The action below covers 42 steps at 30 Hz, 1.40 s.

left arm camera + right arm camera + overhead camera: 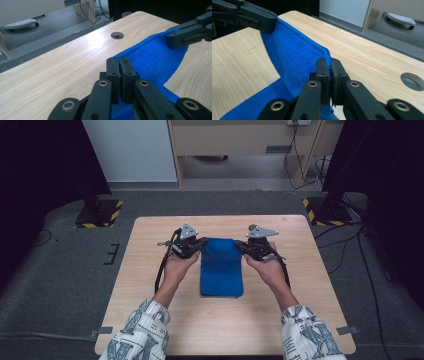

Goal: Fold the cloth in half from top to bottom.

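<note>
Pinching the far corners of the blue towel (pixel 221 267) mid-surface, left claw (pixel 200 243) and right claw (pixel 239 245) are both clamped tight; next, probably fold it evenly toward the person

No legible text, brand, number or label appears on any surface. The only sign-like markings are the yellow-and-black hazard stripes on the left stand base (pixel 98 213) and the right stand base (pixel 322 212), both on the floor beyond the desk. The sleeves (pixel 142 335) carry a printed pattern of letter-like shapes; no word or character can be made out in it.
</note>
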Each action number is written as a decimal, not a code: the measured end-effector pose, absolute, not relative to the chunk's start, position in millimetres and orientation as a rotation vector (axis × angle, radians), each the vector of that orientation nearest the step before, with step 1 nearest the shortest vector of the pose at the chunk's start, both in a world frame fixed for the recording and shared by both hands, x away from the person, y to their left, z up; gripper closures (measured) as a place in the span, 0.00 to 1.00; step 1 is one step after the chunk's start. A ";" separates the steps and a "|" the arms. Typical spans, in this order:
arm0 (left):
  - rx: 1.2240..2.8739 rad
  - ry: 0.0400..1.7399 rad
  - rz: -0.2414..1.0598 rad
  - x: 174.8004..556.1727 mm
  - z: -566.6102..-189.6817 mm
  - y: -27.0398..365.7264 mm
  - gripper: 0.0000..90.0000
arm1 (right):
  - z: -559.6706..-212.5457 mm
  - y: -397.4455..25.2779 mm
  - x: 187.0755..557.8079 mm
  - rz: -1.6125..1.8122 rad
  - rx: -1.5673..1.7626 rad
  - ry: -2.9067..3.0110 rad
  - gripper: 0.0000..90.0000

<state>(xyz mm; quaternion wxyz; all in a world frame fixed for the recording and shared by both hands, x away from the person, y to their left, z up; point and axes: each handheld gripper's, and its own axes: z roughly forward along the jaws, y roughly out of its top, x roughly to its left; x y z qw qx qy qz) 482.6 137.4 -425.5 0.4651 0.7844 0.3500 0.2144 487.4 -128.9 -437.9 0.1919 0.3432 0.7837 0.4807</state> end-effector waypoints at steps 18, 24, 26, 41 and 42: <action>1.913 0.898 0.444 456.1 -448.8 143.8 0.96 | -448.7 -127.5 465.6 1.342 0.926 2.258 0.96; 1.917 0.896 0.431 451.8 -453.0 143.5 0.93 | -457.2 -127.1 461.1 1.339 0.923 2.281 0.96; 1.913 0.890 0.433 451.0 -453.2 143.3 0.92 | -458.3 -126.3 460.9 1.339 0.919 2.284 0.96; 1.843 0.956 0.407 446.1 -460.6 149.2 0.40 | -464.3 -122.5 457.9 1.343 0.909 2.308 0.97; 1.839 0.960 0.401 446.1 -460.3 150.2 0.38 | -464.4 -122.3 457.9 1.345 0.910 2.306 0.97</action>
